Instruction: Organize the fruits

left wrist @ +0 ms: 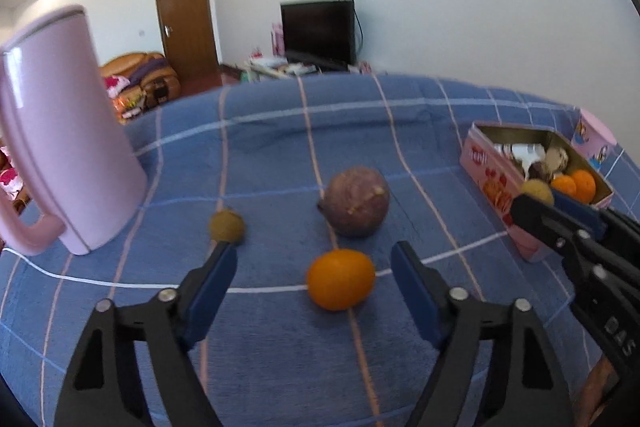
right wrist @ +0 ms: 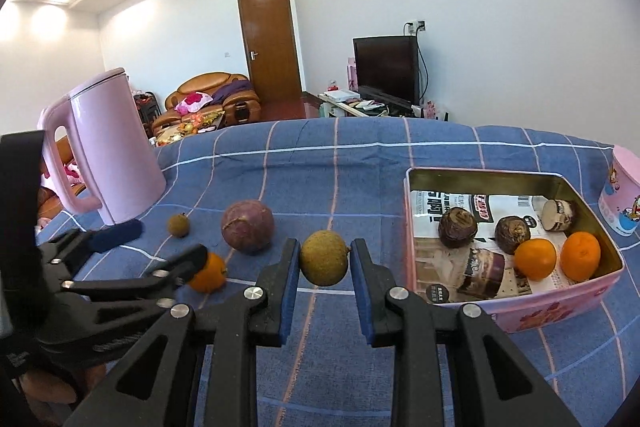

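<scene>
The right gripper [right wrist: 325,259] pinches a longan [right wrist: 323,257], probably light and brittle-shelled. The left gripper [left wrist: 314,267], open, straddles a smooth orange [left wrist: 341,279].

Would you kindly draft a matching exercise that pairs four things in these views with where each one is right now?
Things:
1. brown longan
2. purple passion fruit
3. pink kettle
4. two oranges

Places:
A. inside the pink tin
B. between the right gripper jaws
C. far left of the blue cloth
D. on the cloth, beyond the left gripper

Pairs: 1-B, 2-D, 3-C, 4-A
</scene>
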{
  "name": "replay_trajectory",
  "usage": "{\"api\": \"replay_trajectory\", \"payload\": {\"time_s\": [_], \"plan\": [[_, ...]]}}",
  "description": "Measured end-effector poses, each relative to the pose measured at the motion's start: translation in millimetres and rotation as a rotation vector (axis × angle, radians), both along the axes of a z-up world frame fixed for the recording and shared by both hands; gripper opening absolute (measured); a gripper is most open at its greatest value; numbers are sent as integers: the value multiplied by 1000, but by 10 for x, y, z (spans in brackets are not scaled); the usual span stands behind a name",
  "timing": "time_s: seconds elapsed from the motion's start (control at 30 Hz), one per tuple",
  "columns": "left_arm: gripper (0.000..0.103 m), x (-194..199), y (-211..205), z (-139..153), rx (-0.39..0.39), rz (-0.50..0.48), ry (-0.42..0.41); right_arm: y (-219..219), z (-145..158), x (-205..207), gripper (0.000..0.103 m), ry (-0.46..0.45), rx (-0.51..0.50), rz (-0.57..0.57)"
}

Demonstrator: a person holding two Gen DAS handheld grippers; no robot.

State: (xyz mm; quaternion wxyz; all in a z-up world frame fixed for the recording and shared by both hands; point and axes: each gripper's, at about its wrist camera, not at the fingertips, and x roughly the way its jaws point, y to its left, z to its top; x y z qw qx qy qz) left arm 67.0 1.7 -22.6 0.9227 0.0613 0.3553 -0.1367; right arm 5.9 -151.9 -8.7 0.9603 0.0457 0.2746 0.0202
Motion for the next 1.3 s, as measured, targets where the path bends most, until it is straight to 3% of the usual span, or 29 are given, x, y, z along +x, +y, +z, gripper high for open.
{"api": "replay_trajectory", "payload": {"time_s": [0.23, 0.43, 0.53, 0.87, 1.3], "plan": [[48, 203, -106, -241, -18, 11, 167, -21, -34, 12, 28, 18, 6, 5], [41, 150, -187, -244, 27, 10, 150, -22, -42, 24, 28, 27, 10, 4], [41, 89, -146, -185, 18, 46, 106, -23, -37, 10, 28, 20, 9, 1], [41, -297, 13, 130, 40, 223, -159, -4, 12, -76, 28, -46, -24, -21], [41, -558, -70, 191, 22, 258, -214, 67, 64, -173, 28, -102, -102, -31]]}}
